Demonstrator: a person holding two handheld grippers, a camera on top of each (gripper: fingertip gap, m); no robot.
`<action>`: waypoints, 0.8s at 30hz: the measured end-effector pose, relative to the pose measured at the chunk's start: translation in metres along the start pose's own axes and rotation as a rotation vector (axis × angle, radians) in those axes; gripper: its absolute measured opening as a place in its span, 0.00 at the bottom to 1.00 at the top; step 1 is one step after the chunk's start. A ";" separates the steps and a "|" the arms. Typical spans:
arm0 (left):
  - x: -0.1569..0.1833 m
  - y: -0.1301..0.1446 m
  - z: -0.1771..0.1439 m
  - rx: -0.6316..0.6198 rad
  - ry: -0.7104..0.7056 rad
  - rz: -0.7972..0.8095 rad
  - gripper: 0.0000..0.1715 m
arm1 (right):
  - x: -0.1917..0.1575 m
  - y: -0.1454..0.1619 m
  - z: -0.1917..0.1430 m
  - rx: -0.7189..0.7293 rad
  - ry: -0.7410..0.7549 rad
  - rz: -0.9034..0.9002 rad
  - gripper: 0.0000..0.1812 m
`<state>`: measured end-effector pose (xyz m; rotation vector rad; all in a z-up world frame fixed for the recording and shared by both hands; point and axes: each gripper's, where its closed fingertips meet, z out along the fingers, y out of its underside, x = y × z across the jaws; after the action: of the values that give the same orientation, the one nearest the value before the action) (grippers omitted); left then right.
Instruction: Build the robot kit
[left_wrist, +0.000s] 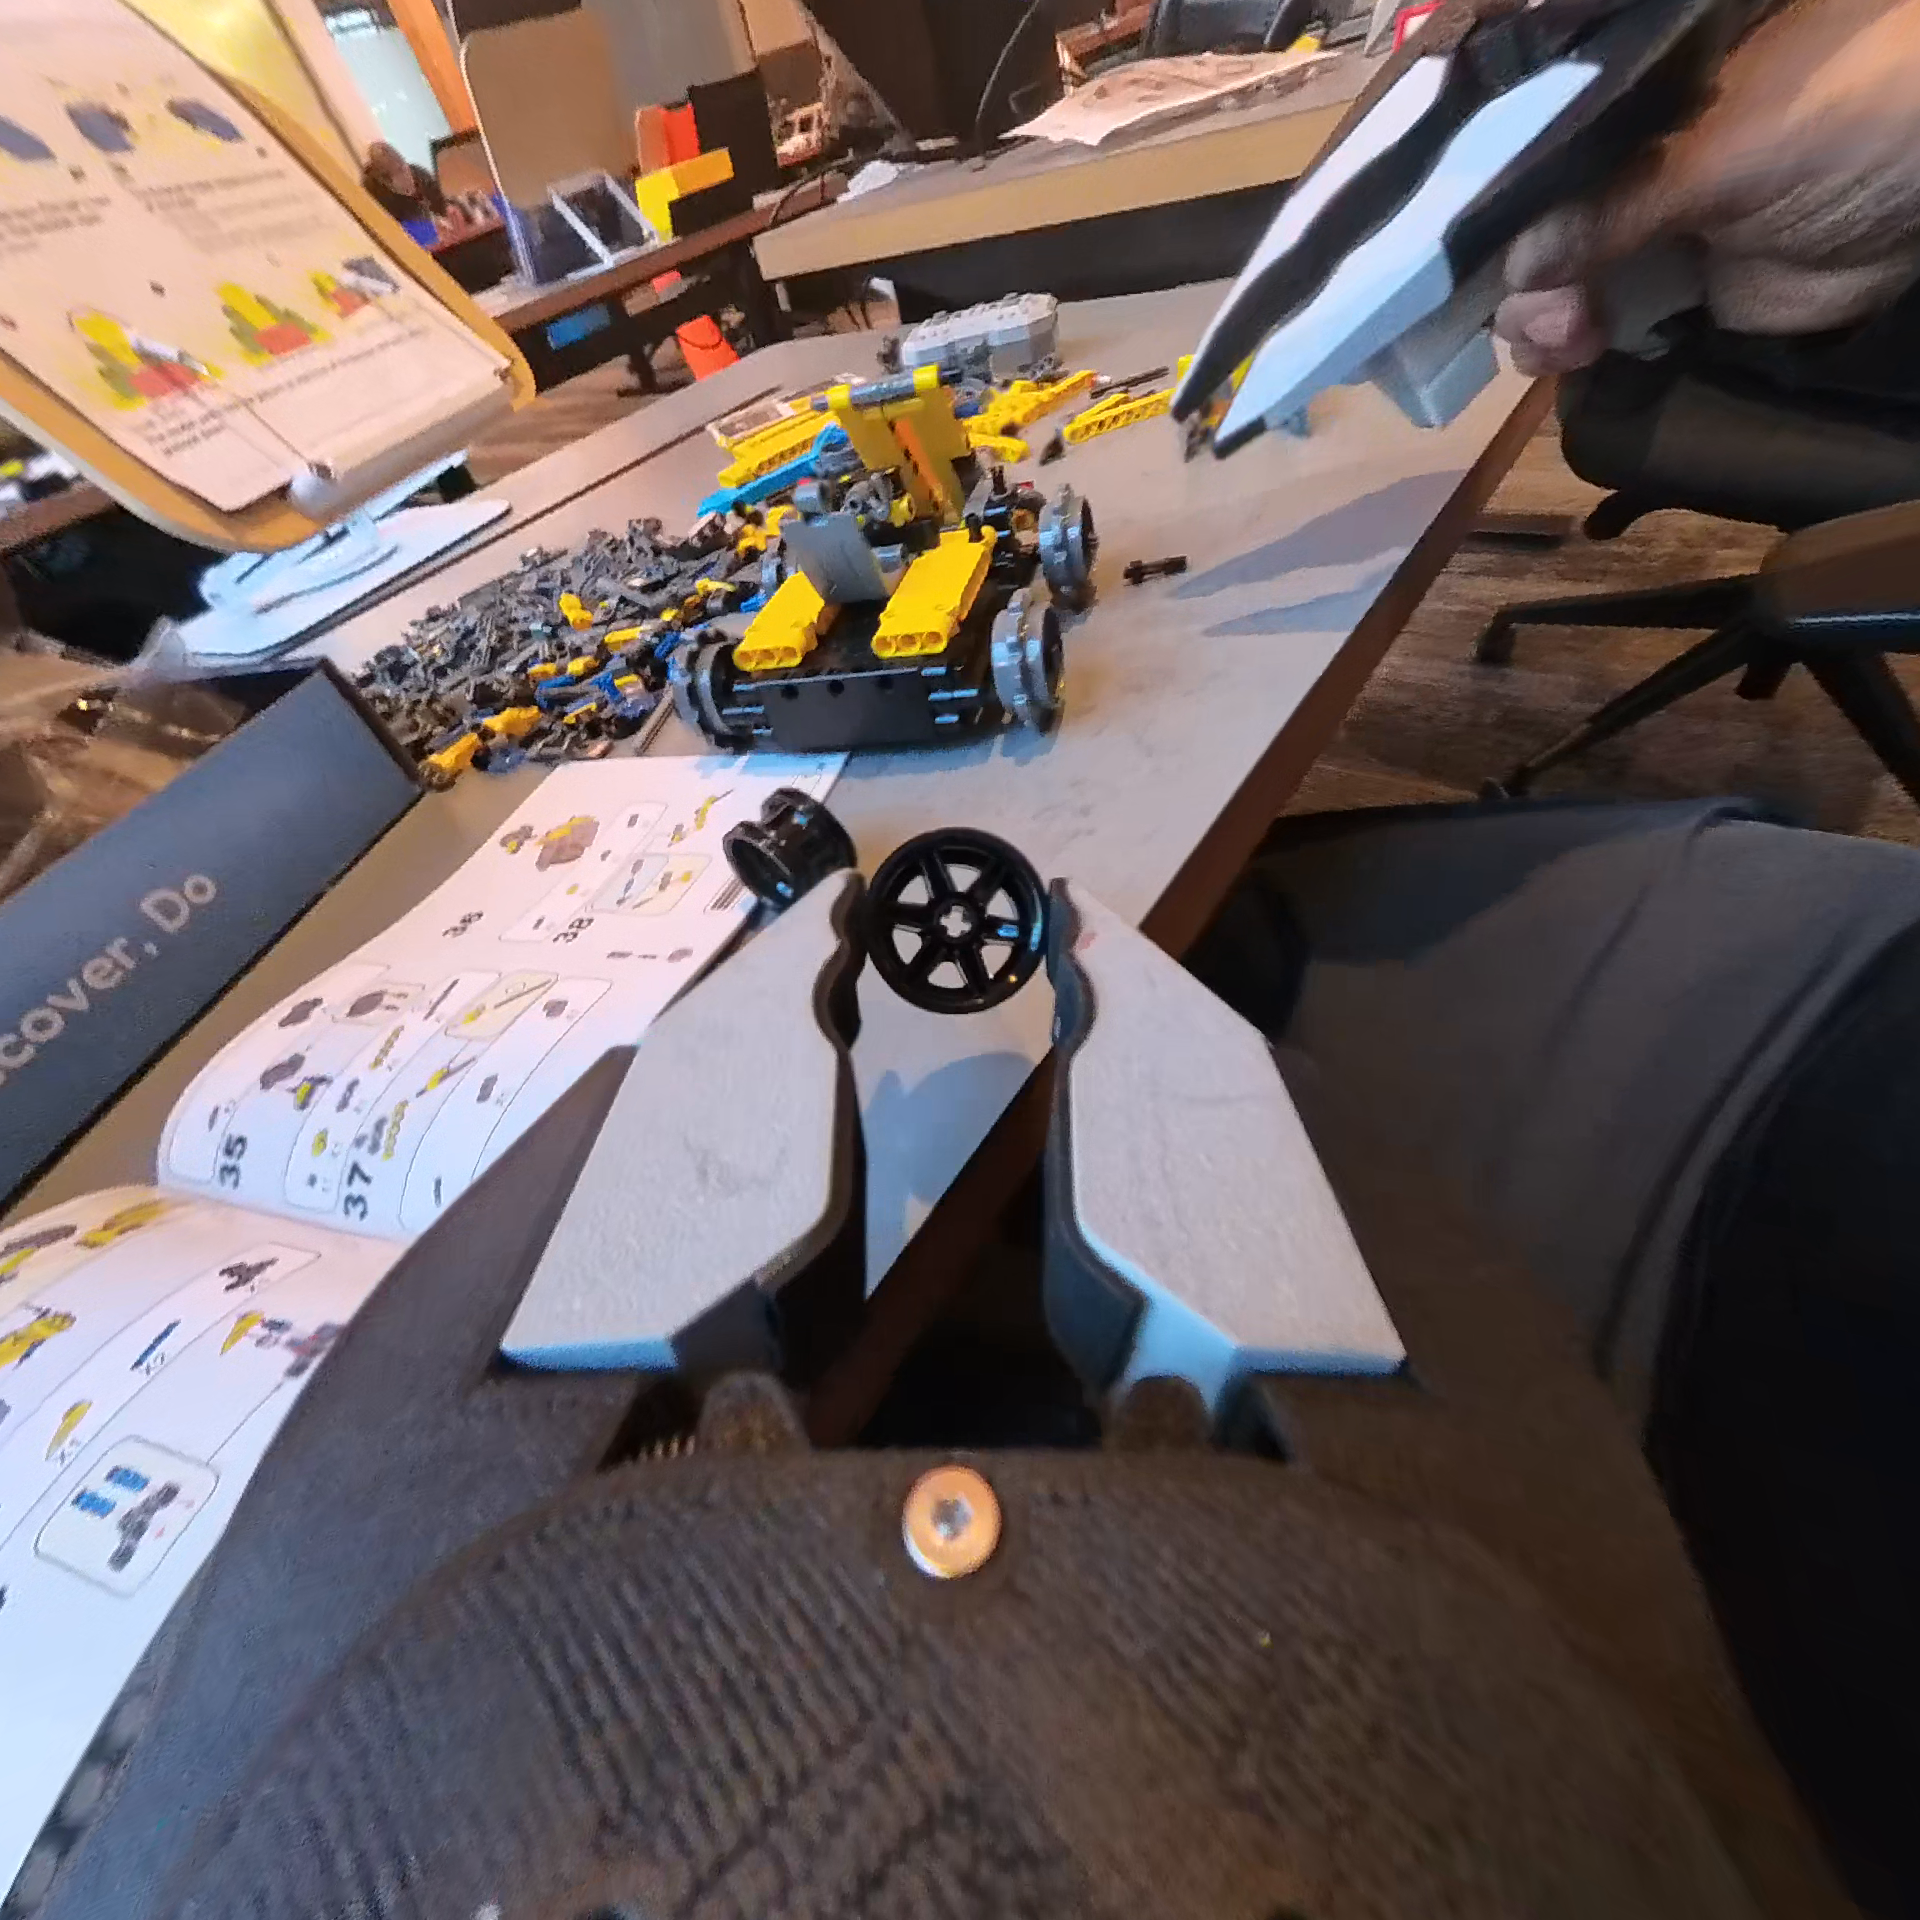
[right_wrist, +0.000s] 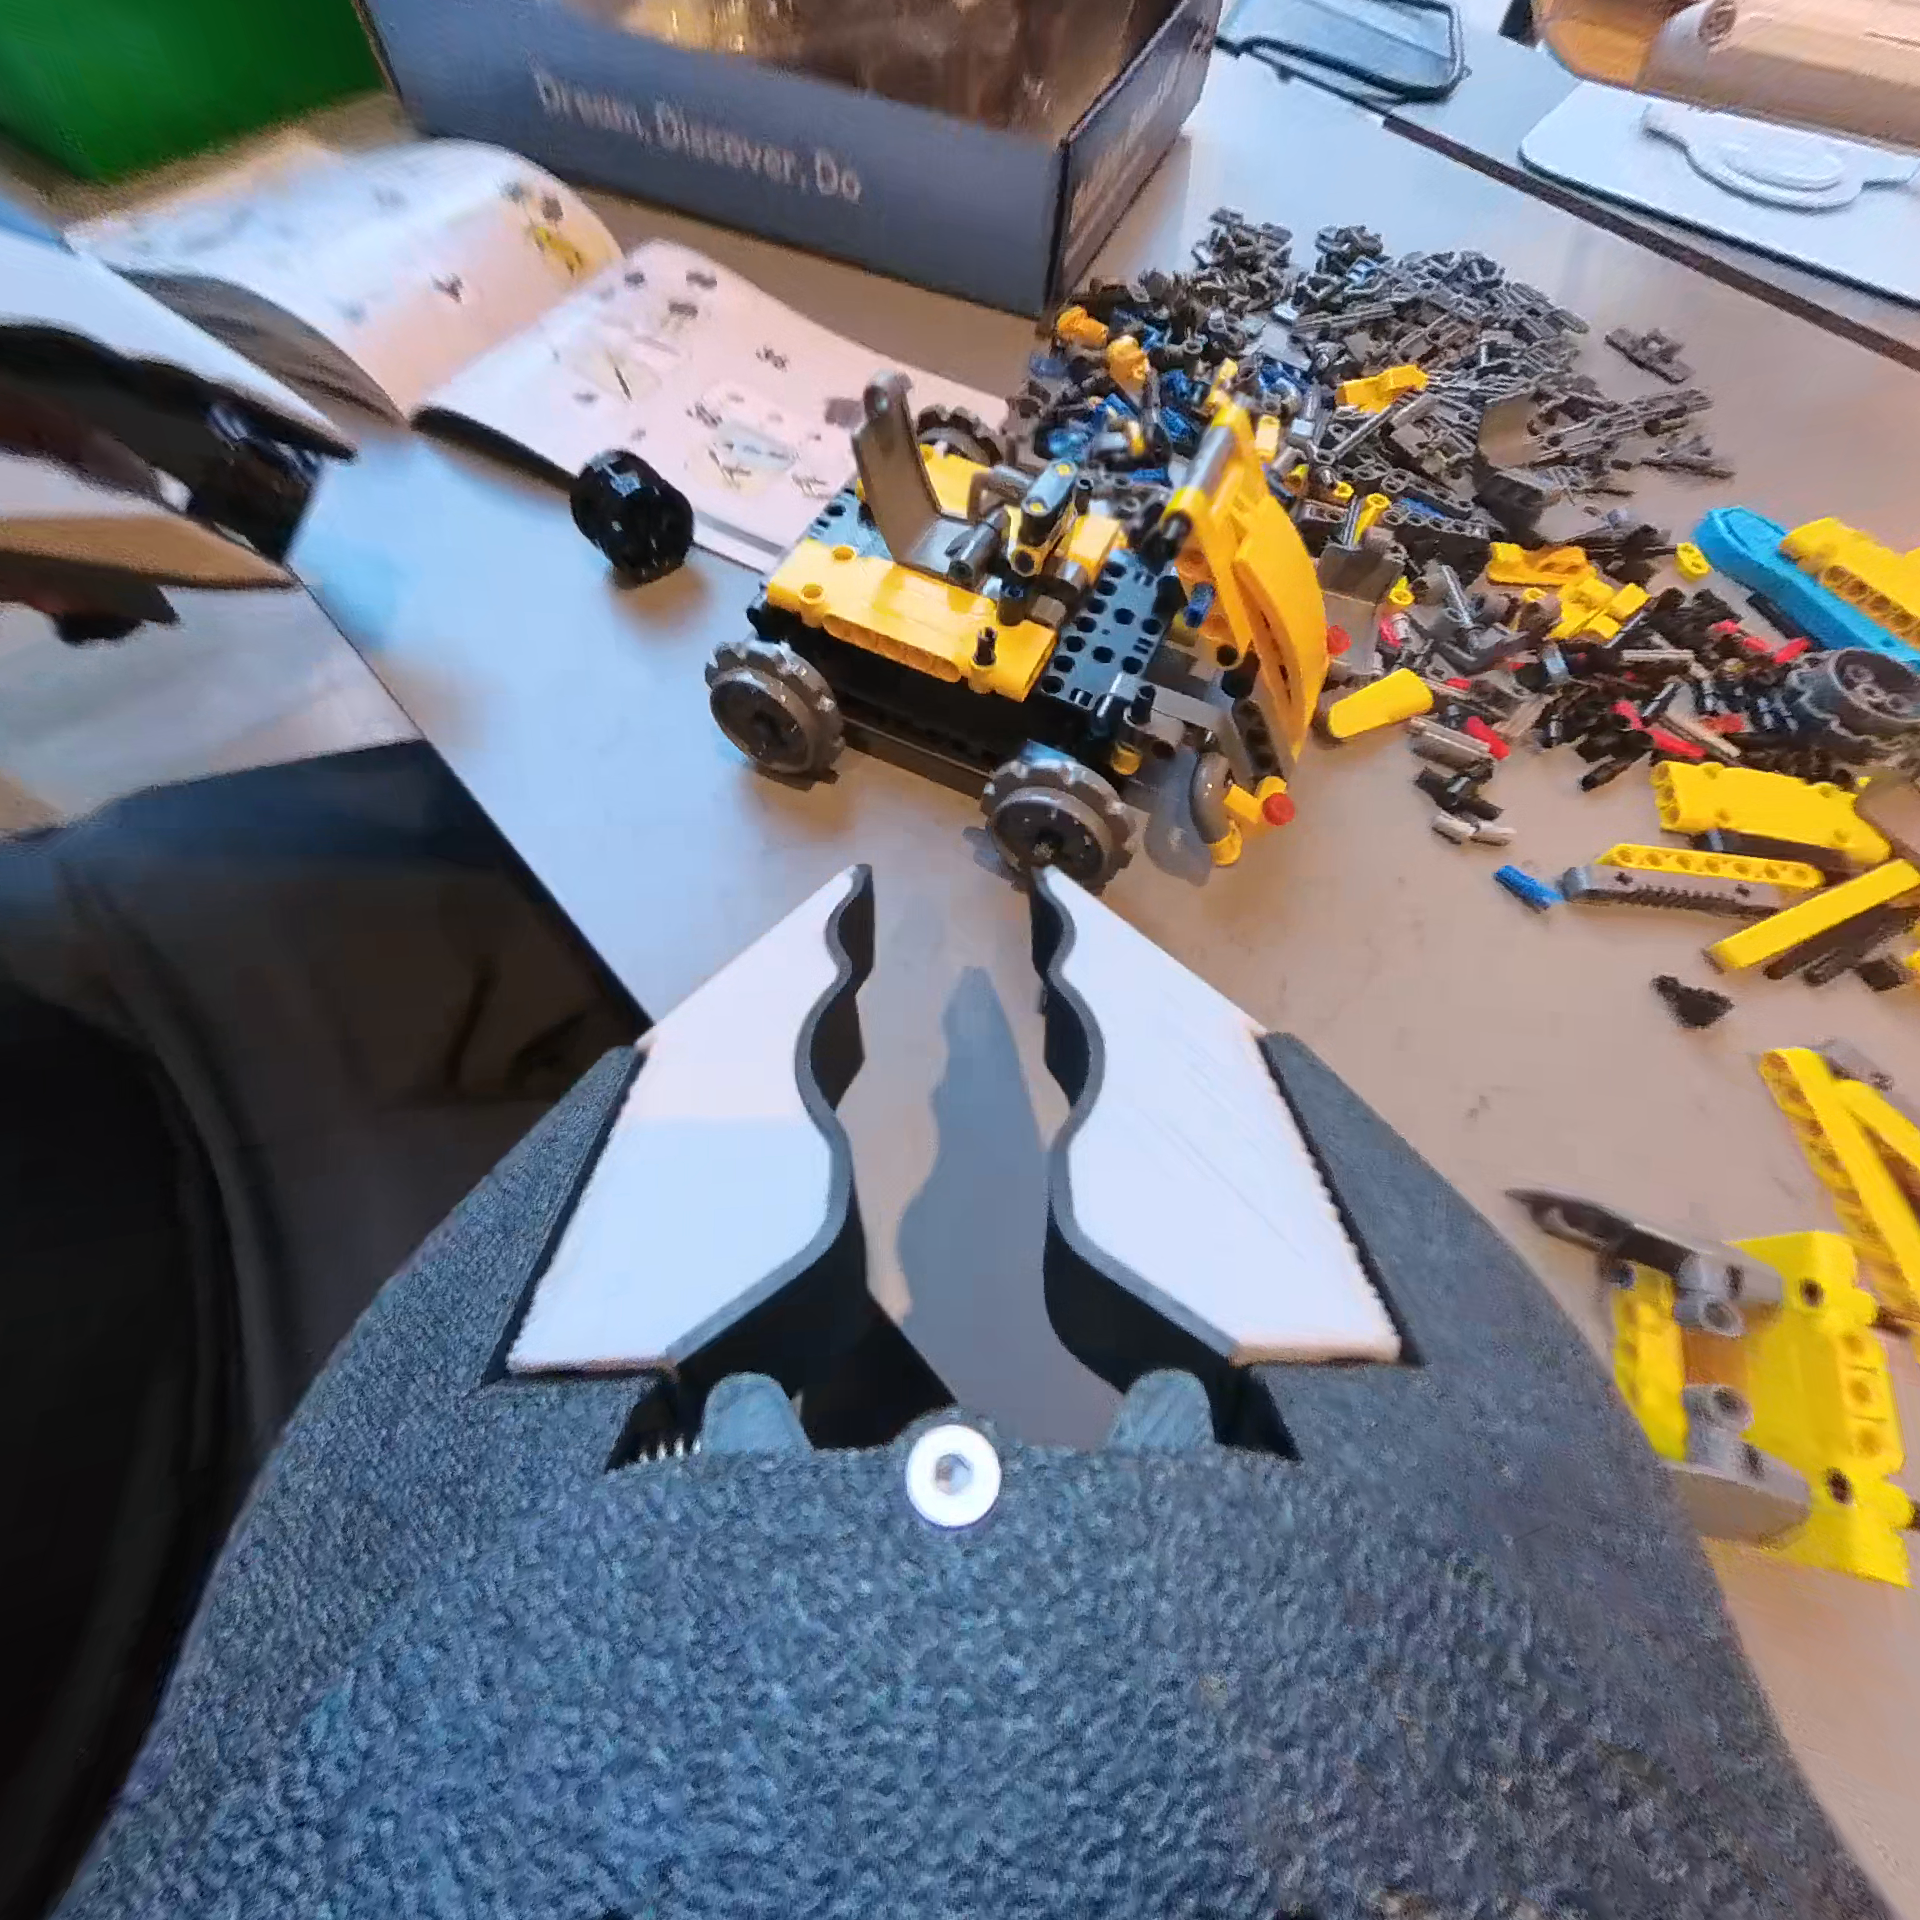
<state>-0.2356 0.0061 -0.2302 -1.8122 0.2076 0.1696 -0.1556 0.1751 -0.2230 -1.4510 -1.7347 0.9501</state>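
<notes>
My left gripper is shut on a black spoked wheel rim and holds it over the table's near edge. A second black wheel hub lies just left of it on the open instruction booklet; it also shows in the right wrist view. A yellow and black brick vehicle stands farther back on the table. My right gripper is open and empty, hovering just short of the vehicle's nearest grey wheel. It also shows in the left wrist view, held by a hand.
A pile of small dark, blue and yellow pieces lies beside the vehicle, with yellow beams to the right. A grey box stands behind the booklet. A propped-up instruction page on a stand is at the back left. An office chair is beyond the table edge. Spacing between my two grippers at the tips: around 20 cm.
</notes>
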 end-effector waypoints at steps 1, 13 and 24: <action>0.002 -0.002 0.001 0.008 0.002 0.012 0.19 | -0.002 -0.002 -0.002 0.025 -0.019 0.028 0.16; 0.016 -0.001 0.013 0.002 -0.003 0.067 0.19 | 0.021 0.025 -0.004 -0.017 0.030 0.082 0.20; 0.013 0.007 0.017 -0.021 -0.003 0.034 0.19 | 0.047 0.061 0.004 -0.156 0.145 0.150 0.07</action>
<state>-0.2247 0.0203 -0.2443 -1.8302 0.2349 0.1993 -0.1359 0.2282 -0.2758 -1.7270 -1.6416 0.7782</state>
